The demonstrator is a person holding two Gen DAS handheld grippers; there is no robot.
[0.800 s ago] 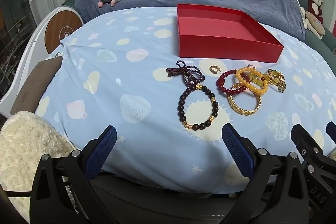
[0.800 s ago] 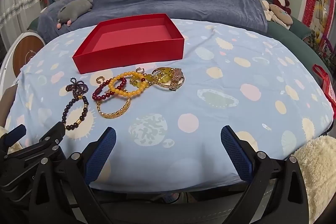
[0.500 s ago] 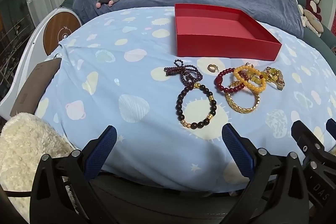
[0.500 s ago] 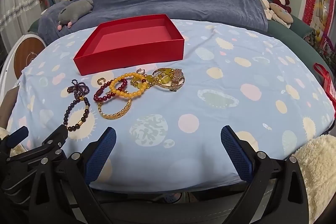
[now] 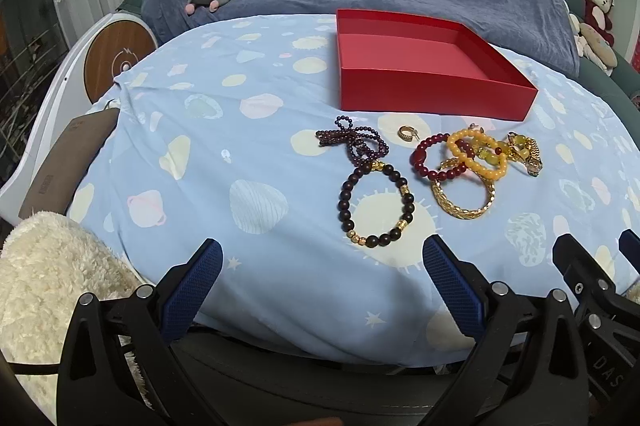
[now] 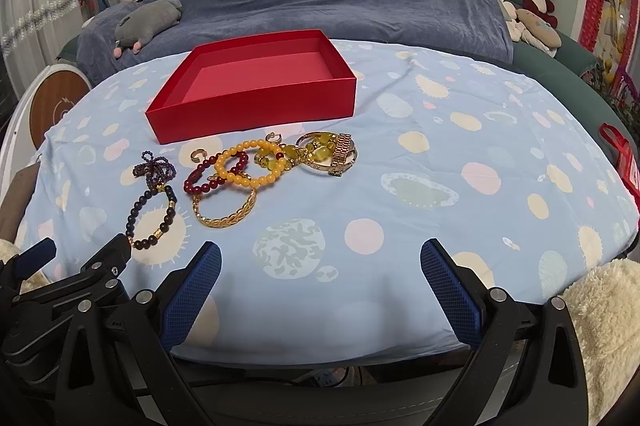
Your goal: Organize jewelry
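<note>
Both grippers' ribbed blue fingers [image 5: 192,290] gape wide, empty, before beaded bracelets [image 5: 376,204] and a square red box [image 5: 432,66].

red box [image 5: 430,94]: matt card, smooth
tablecloth [image 5: 200,162]: soft printed cloth
chain bracelet [image 5: 464,198], near the box: glossy gold metal

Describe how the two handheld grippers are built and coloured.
Both look alike. The left gripper and the right gripper have matte black angular frames with silver rivets and blue cross-hatched finger pads. White letters "DAS" mark the right one's side.
</note>
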